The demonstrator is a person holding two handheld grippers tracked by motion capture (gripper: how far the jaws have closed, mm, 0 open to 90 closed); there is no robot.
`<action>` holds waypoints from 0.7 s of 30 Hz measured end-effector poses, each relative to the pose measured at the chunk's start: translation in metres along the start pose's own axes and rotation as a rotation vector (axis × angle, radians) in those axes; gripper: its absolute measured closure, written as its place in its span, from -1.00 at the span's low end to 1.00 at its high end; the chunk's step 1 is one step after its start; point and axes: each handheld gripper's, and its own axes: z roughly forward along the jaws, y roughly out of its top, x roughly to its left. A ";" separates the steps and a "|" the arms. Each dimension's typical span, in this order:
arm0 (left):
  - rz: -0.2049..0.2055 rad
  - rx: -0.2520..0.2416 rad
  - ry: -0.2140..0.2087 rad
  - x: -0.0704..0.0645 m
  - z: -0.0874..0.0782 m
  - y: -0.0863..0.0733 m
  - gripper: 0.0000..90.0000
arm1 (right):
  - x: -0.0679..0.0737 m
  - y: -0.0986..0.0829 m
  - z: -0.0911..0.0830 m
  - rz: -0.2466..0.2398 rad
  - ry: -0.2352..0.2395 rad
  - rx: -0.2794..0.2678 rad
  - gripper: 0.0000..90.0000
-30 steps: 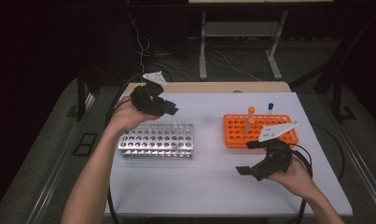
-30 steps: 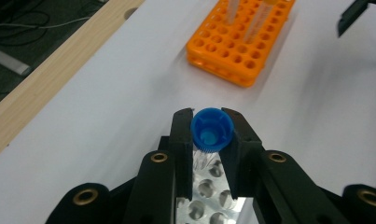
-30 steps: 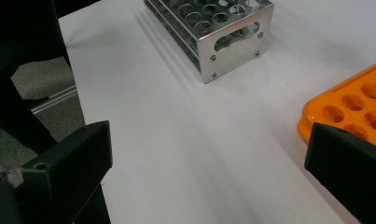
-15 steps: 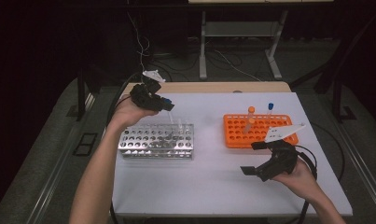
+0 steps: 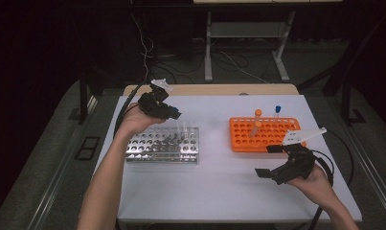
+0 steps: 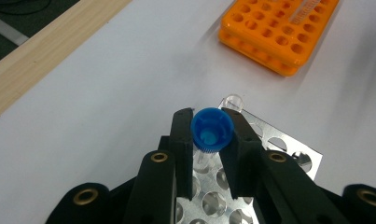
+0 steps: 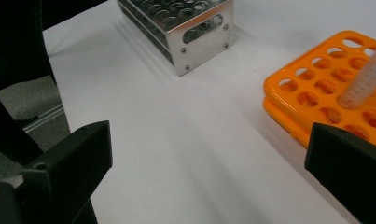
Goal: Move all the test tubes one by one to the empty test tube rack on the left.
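Note:
My left gripper [image 5: 173, 113] hangs over the far right corner of the metal tube rack [image 5: 152, 146], shut on a clear tube with a blue cap [image 6: 212, 129] whose lower end points into the rack [image 6: 288, 147]. A clear uncapped tube [image 6: 233, 101] stands in the rack just beyond it. My right gripper [image 5: 269, 161] is open, held low over the white table in front of the orange rack [image 5: 267, 139], nothing between its jaws. The orange rack [image 7: 330, 88] holds an orange-capped tube [image 5: 254, 128], another orange-capped one [image 5: 258, 113] and a blue-capped one [image 5: 278, 109].
The white table [image 5: 219, 191] has bare room between the two racks and along the front. A wooden strip [image 5: 210, 89] runs along its far edge. Cables trail from both grippers; dark floor and table legs lie beyond.
My left gripper has shifted slightly to the right and lower over the metal rack with the blue-capped tube. The right gripper has drifted a little toward the front.

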 end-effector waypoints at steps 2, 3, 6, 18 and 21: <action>0.000 0.001 -0.006 0.000 0.003 -0.003 0.65 | -0.003 -0.001 -0.004 0.007 -0.012 -0.007 -0.99; 0.002 0.006 -0.007 0.000 0.004 -0.005 0.64 | -0.005 -0.002 -0.005 0.009 -0.017 -0.011 -0.99; 0.001 0.009 -0.010 0.000 0.008 -0.009 0.64 | -0.014 -0.004 -0.011 0.026 -0.041 -0.023 -0.99; -0.006 0.029 -0.021 0.000 0.018 -0.019 0.64 | -0.050 -0.009 -0.026 0.107 -0.101 -0.017 -0.99; -0.015 0.029 -0.028 -0.001 0.019 -0.019 0.62 | -0.057 -0.008 -0.028 0.119 -0.112 -0.013 -0.99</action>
